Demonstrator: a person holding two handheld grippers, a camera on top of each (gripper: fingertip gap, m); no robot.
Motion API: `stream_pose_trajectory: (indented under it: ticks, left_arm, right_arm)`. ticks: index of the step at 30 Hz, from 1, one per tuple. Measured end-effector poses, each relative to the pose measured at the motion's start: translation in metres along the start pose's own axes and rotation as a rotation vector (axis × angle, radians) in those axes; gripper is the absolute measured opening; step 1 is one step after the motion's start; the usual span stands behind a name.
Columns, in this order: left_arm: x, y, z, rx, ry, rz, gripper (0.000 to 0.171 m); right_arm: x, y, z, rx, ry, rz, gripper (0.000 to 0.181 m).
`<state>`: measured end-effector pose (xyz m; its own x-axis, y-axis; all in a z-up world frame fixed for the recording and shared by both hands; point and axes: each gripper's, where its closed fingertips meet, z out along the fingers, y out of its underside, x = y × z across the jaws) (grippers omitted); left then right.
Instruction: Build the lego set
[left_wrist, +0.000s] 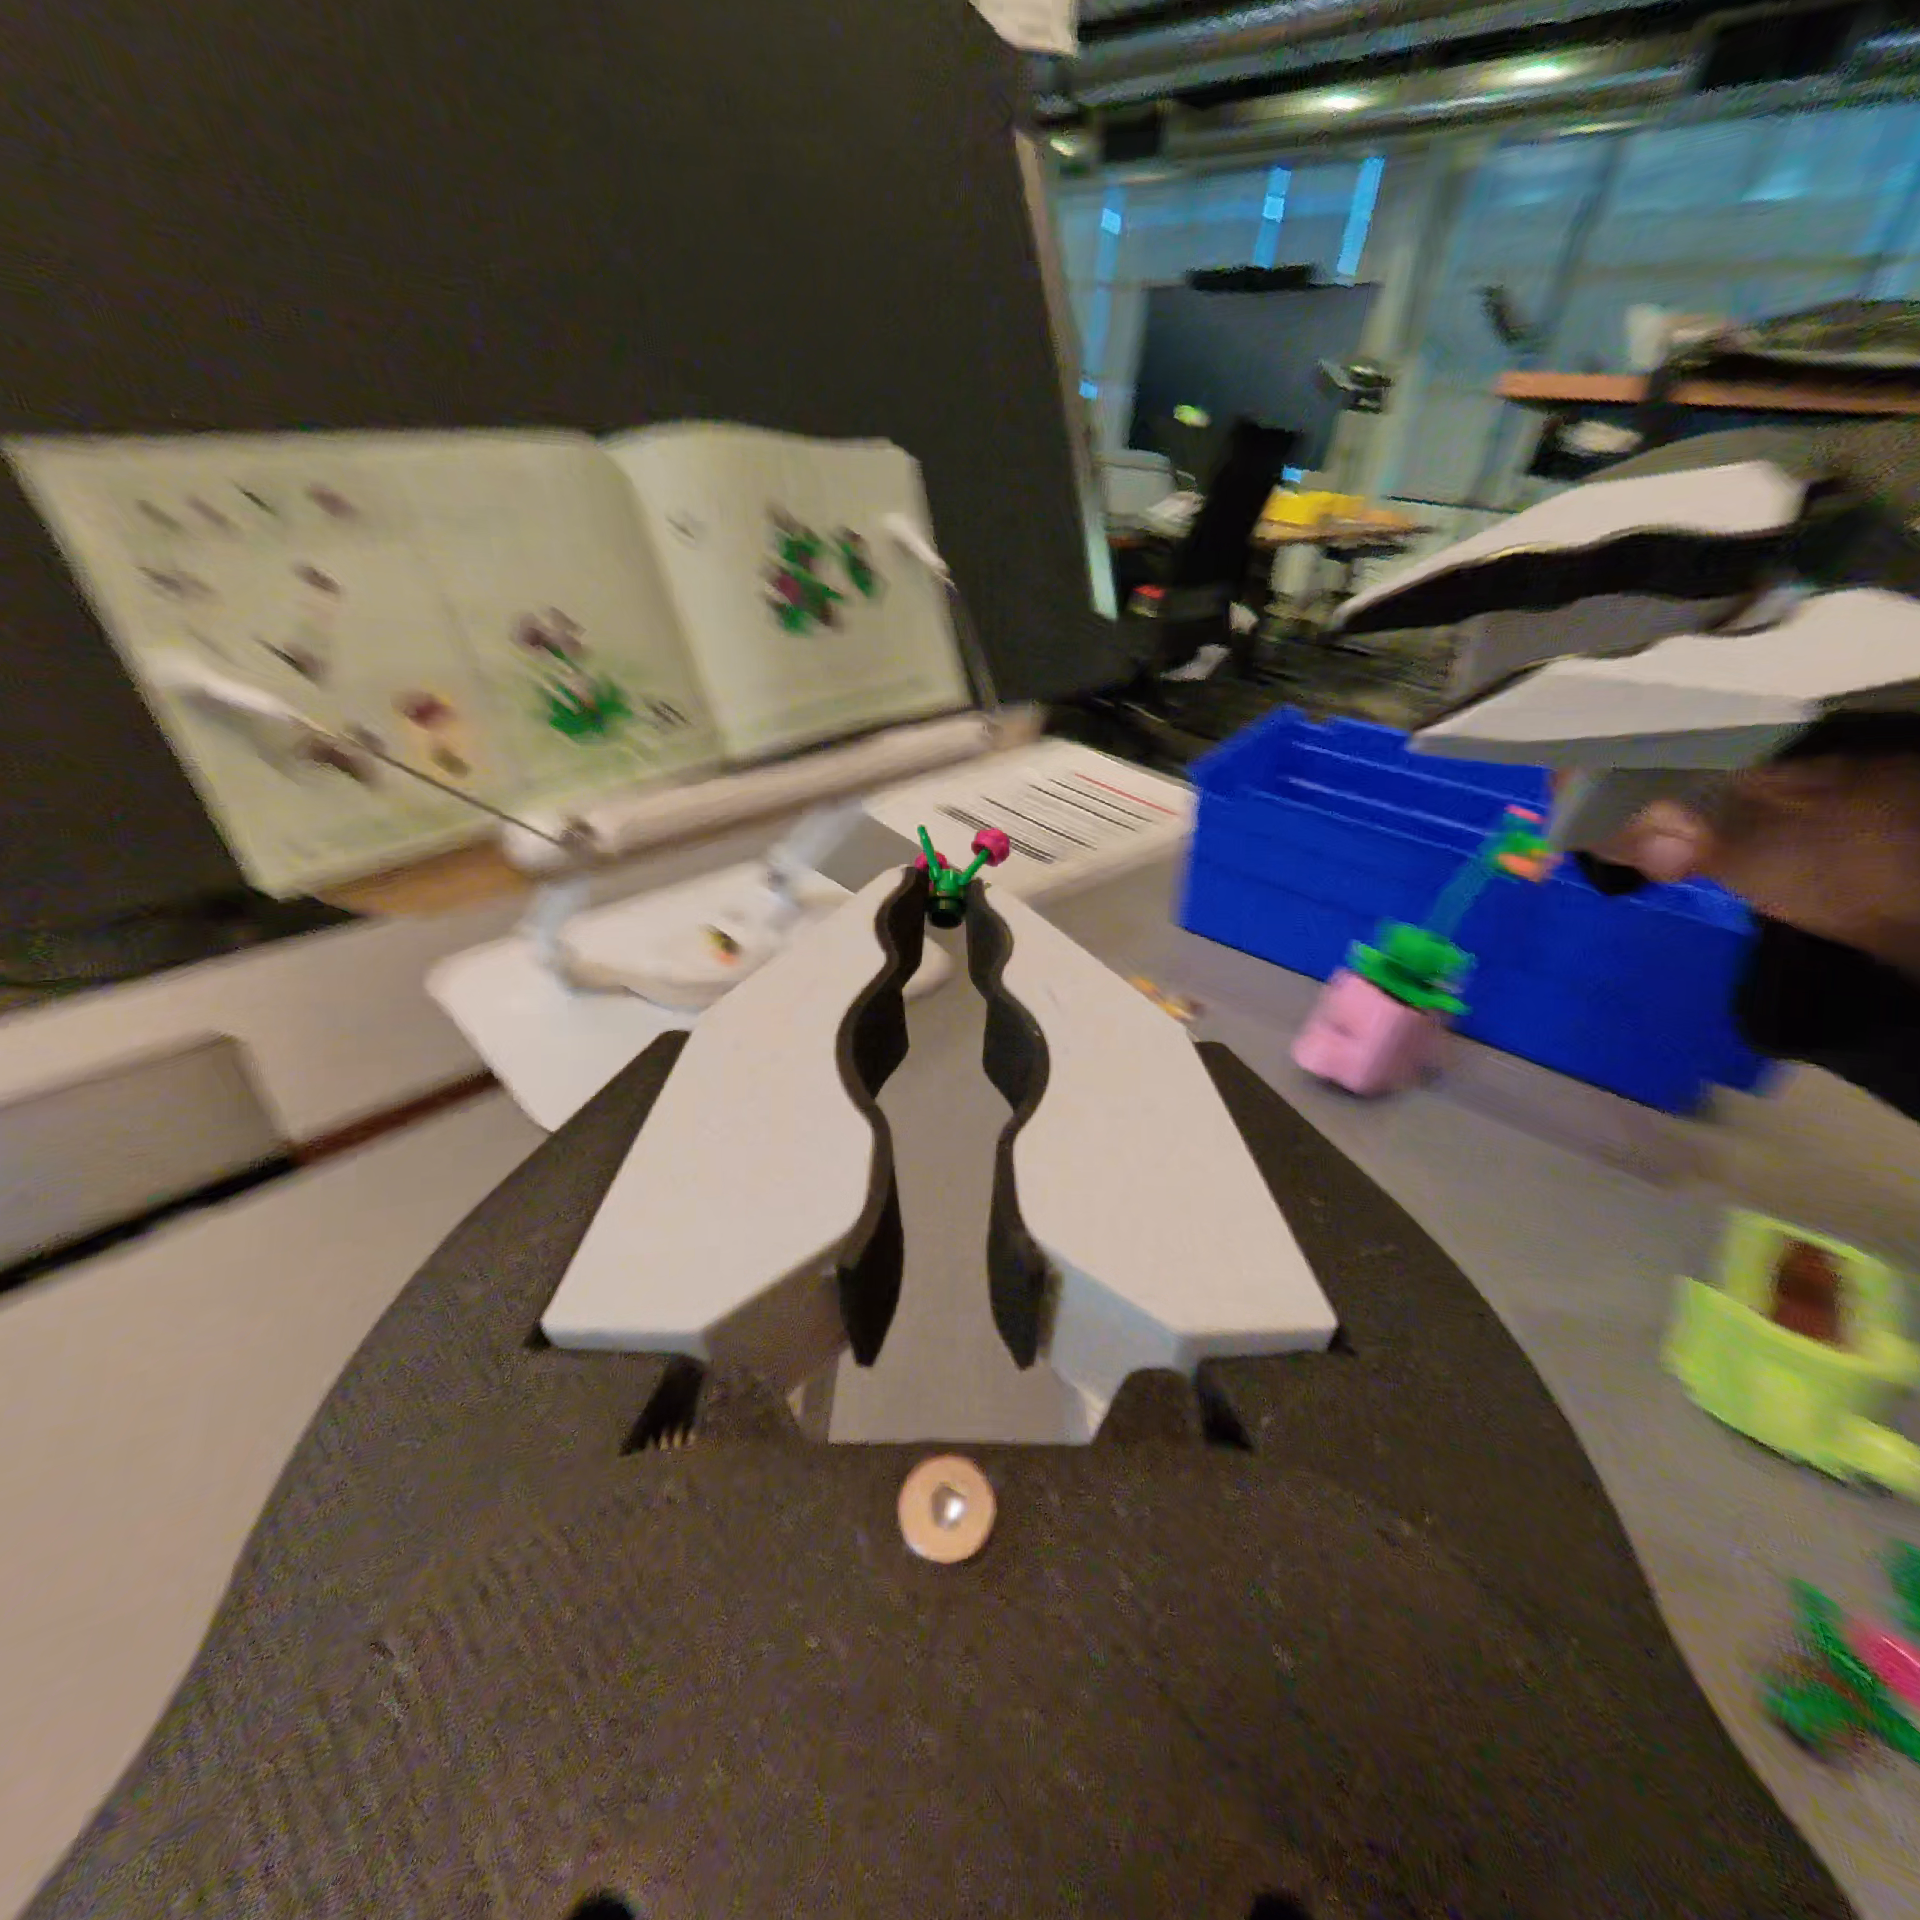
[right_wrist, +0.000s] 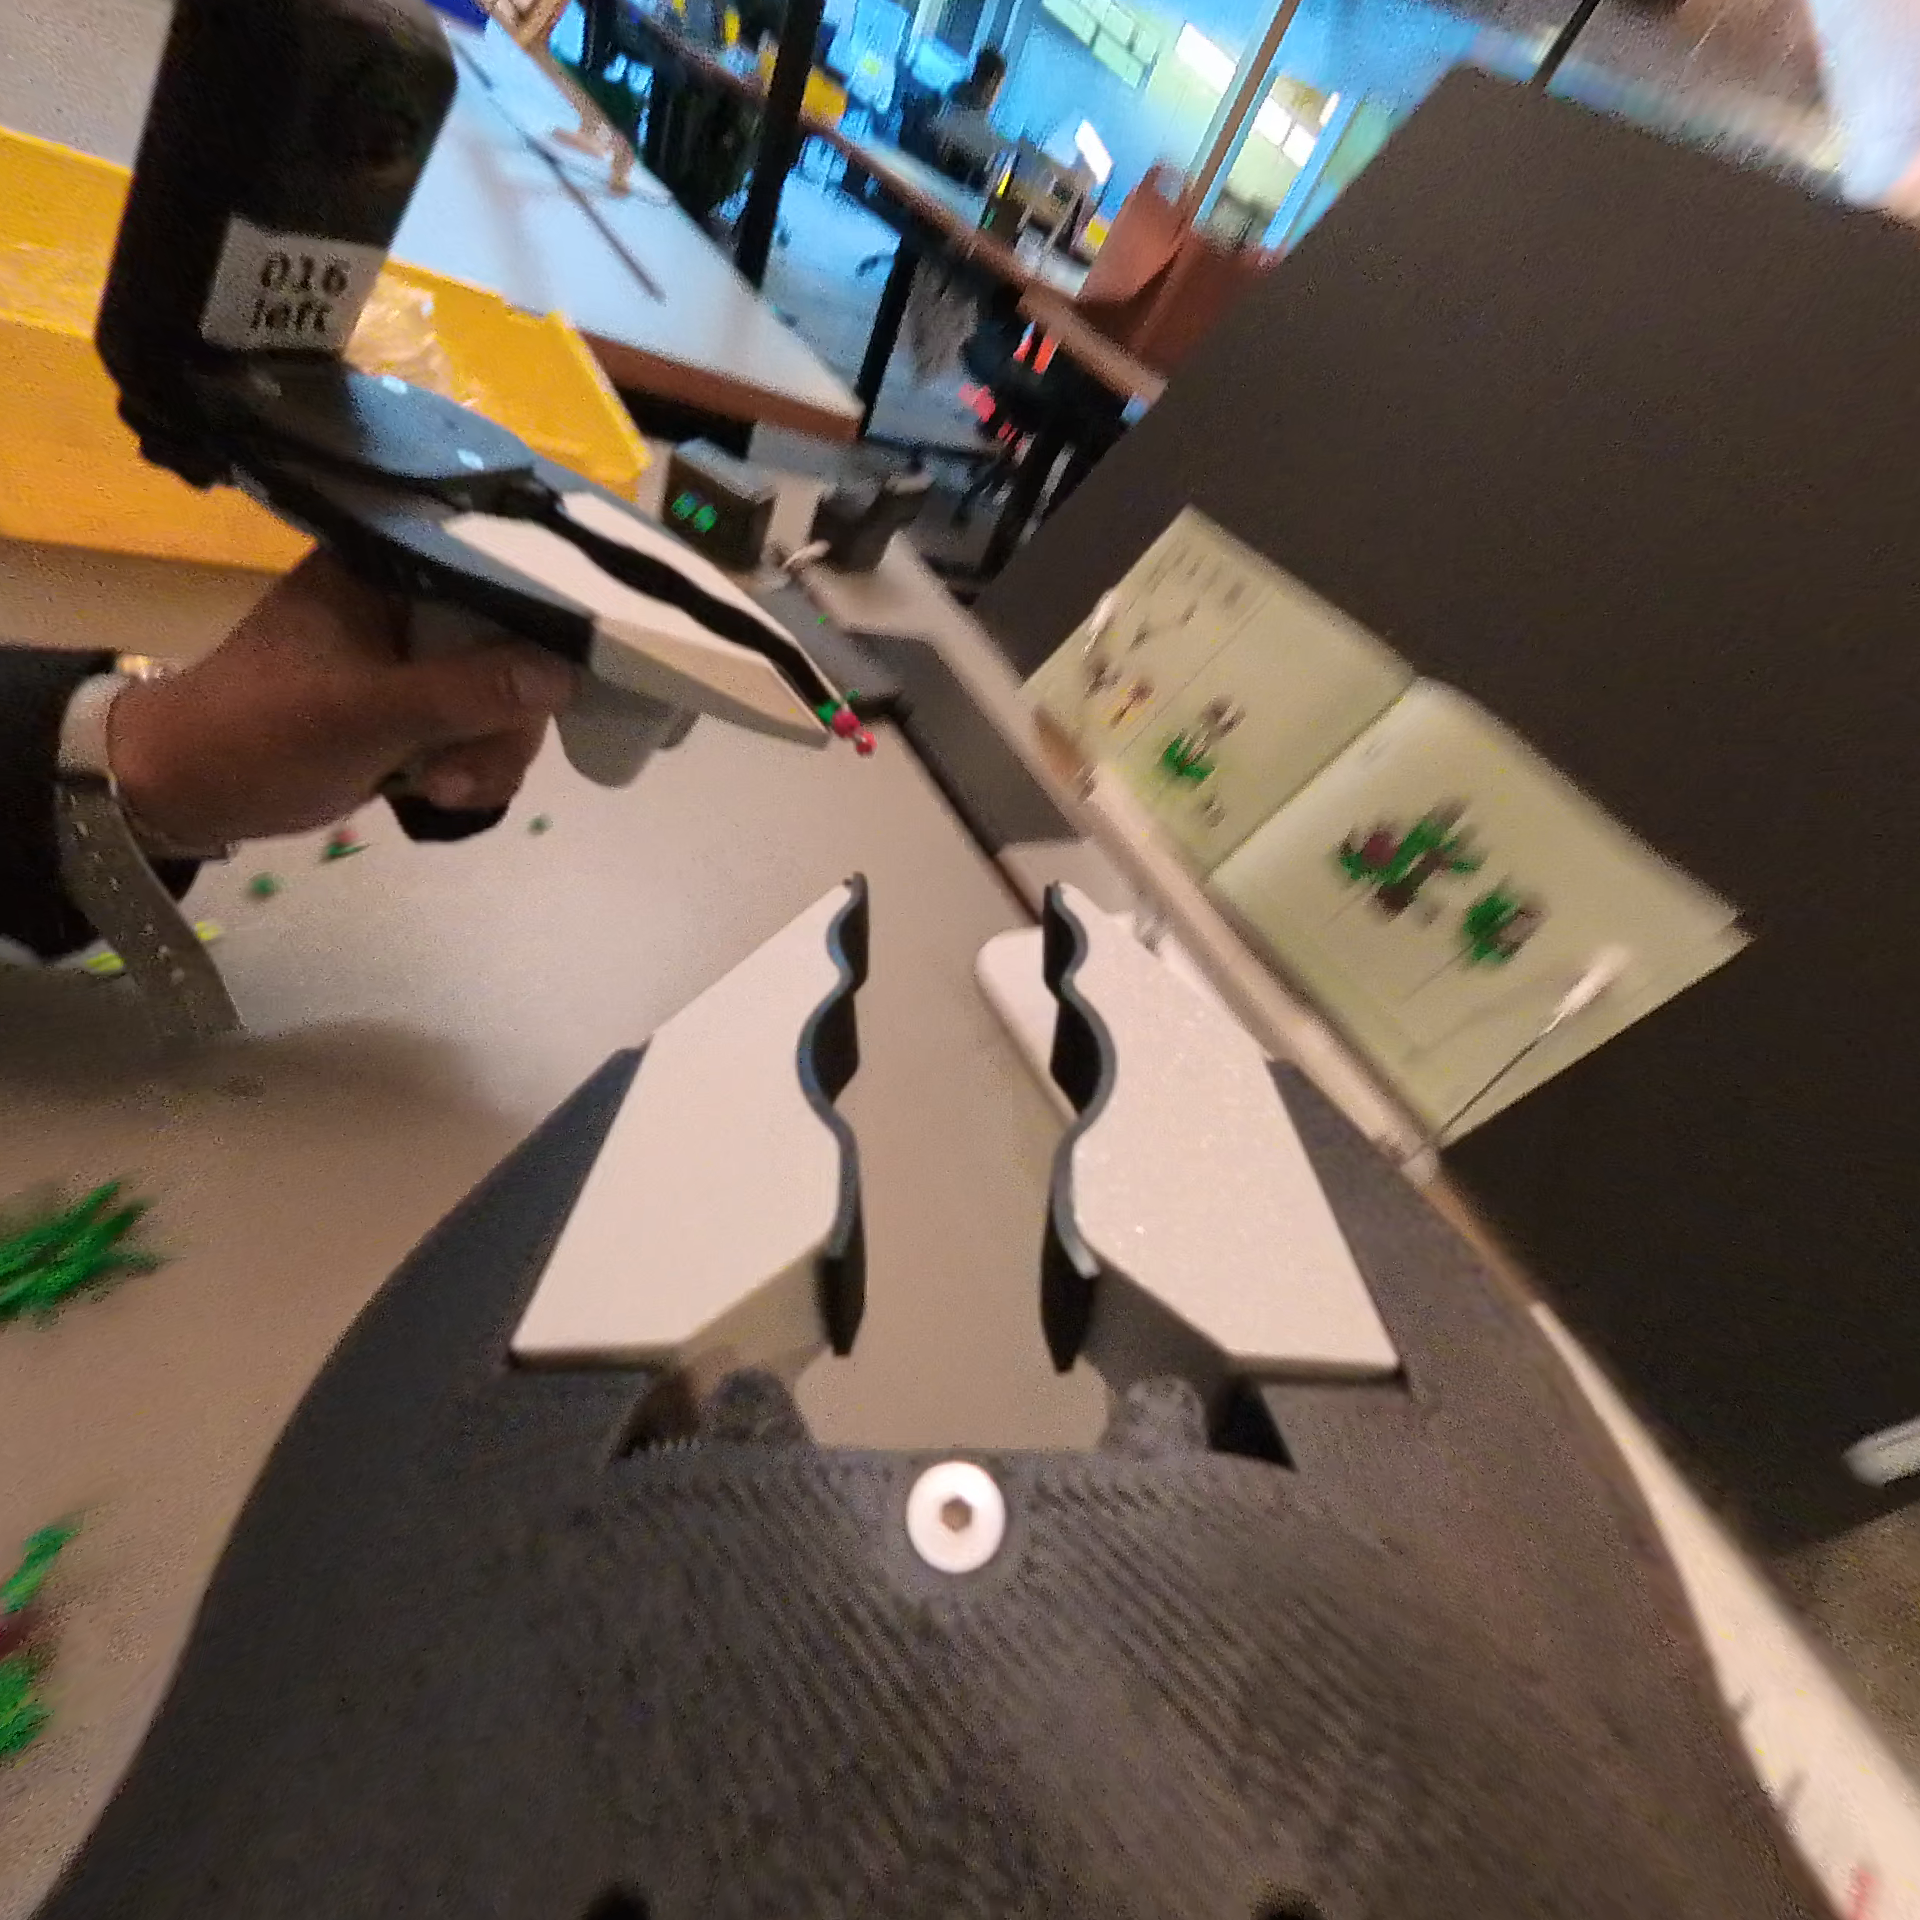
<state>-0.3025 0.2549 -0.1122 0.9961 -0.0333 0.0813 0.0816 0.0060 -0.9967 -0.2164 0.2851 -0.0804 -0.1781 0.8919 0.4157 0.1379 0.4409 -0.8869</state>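
- My left gripper (left_wrist: 945, 902) nearly closed, tips pinching small green sprig with pink buds (left_wrist: 958, 864), held above the table (left_wrist: 312, 1299).
- My right gripper (right_wrist: 951, 914) jaws apart, empty.
- Pink lego pot (left_wrist: 1361, 1034) beside blue bin (left_wrist: 1455, 883).

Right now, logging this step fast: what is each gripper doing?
Left gripper: closed on a green stem piece with pink buds.
Right gripper: open, empty.

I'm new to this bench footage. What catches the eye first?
A tiny green sprig with magenta buds, pinched at the tips of the left gripper. Behind it stands an open pale-green instruction booklet; a bright blue plastic bin sits to the right.
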Motion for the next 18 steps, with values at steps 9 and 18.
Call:
stream_pose_trajectory:
  ticks: [9,18]
  left_arm:
    - [-0.110,-0.049,0.051,0.177,-0.266,0.012,0.005]
    - [-0.160,-0.041,0.036,0.272,-0.360,-0.052,0.005]
  right_arm:
    - [0.092,-0.021,0.143,-0.053,0.235,-0.103,0.079]
    - [0.105,0.021,0.230,-0.167,0.347,-0.413,0.075]
